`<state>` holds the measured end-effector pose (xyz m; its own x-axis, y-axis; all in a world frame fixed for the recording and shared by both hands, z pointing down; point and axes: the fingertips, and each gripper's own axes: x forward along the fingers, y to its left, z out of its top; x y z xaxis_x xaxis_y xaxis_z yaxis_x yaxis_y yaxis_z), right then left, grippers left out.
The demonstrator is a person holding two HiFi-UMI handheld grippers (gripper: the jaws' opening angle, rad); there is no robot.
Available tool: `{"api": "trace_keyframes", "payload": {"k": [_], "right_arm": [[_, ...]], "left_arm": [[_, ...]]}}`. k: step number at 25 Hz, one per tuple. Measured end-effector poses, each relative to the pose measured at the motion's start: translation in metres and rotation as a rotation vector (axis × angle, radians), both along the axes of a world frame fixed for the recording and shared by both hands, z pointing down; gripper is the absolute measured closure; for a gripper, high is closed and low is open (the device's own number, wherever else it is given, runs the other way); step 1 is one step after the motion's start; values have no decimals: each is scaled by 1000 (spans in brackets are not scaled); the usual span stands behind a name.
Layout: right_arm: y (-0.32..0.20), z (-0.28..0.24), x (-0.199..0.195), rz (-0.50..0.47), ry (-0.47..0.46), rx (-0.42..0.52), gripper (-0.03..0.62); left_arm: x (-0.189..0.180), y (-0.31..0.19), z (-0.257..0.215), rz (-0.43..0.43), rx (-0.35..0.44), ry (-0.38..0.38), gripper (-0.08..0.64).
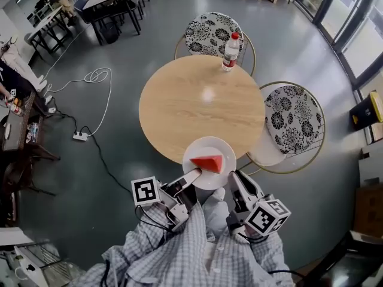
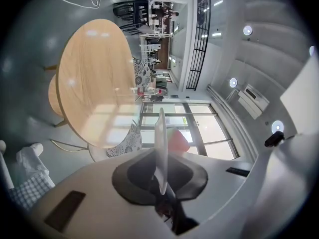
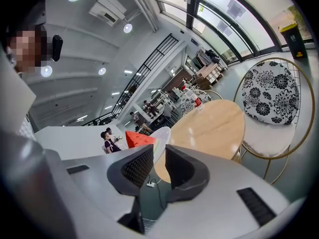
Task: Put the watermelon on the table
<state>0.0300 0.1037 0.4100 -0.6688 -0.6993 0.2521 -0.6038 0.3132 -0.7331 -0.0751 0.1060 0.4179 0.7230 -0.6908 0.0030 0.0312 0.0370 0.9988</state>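
A red watermelon slice point(image 1: 207, 162) lies on a white plate point(image 1: 205, 182) that hangs at the near edge of the round wooden table point(image 1: 197, 100). My left gripper point(image 1: 192, 177) is shut on the plate's left rim. In the left gripper view the plate point(image 2: 160, 143) stands edge-on between the jaws, with the watermelon point(image 2: 177, 139) on its right side and the table point(image 2: 94, 78) beyond. My right gripper point(image 1: 234, 182) is just right of the plate, open, with nothing between its jaws. In the right gripper view the right gripper point(image 3: 158, 166) points past the plate point(image 3: 162, 137) and the watermelon point(image 3: 138, 139) at the table point(image 3: 214, 128).
A water bottle point(image 1: 230, 51) with a red cap stands at the table's far edge. Two floral-cushioned chairs sit by the table, one behind point(image 1: 210, 31) and one to the right point(image 1: 293, 118). A power strip point(image 1: 79, 136) and cables lie on the floor at left.
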Motion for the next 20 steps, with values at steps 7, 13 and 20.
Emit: {"api": "trace_keyframes", "payload": {"k": [7,13,20], "right_arm": [[-27,-11,19,-36,-11,17,509],[-48,-15,41,-37,-19,36,509],[-69,-13,67,-41,-24,51,509]], "left_arm": [[19,-24,-12,-36,6,2,531],[42,-44,-16,-43,27,-5,531],[68,-64,-14,-54,48,-4,531]]}}
